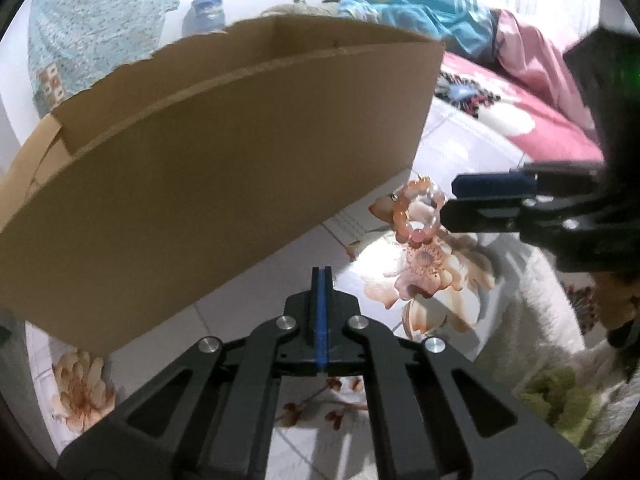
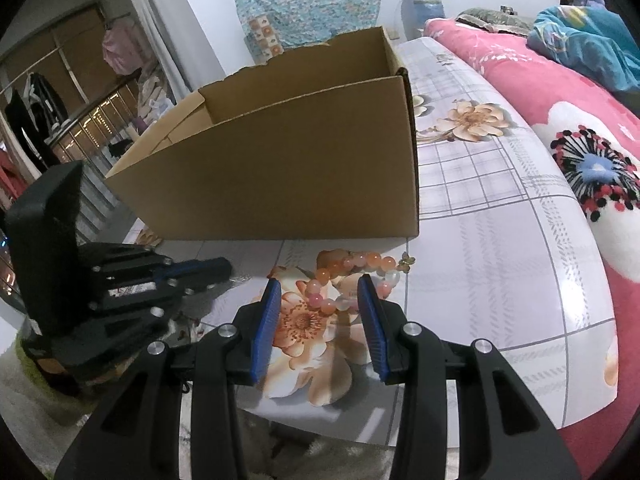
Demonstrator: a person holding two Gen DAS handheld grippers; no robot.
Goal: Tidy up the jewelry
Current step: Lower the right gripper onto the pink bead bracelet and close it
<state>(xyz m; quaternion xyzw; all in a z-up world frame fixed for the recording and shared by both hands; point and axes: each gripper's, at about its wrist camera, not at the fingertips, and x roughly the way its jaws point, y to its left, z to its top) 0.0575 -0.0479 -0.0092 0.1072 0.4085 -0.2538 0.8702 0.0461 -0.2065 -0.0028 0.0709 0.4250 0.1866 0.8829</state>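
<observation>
The left gripper (image 1: 321, 276) has its blue pads pressed flat together with nothing between them, poised above the floral bedsheet (image 2: 500, 248). The right gripper (image 2: 320, 286) stands partly open, its pads either side of the near end of a pink and orange bead bracelet (image 2: 352, 276) lying on the sheet; whether they touch the beads is hard to tell. Just beyond the bracelet sits an open cardboard box (image 2: 288, 168).

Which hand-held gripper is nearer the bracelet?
Right. The right hand-held gripper has its open jaws around the bracelet; the left hand-held gripper is shut, off to its side.
</observation>
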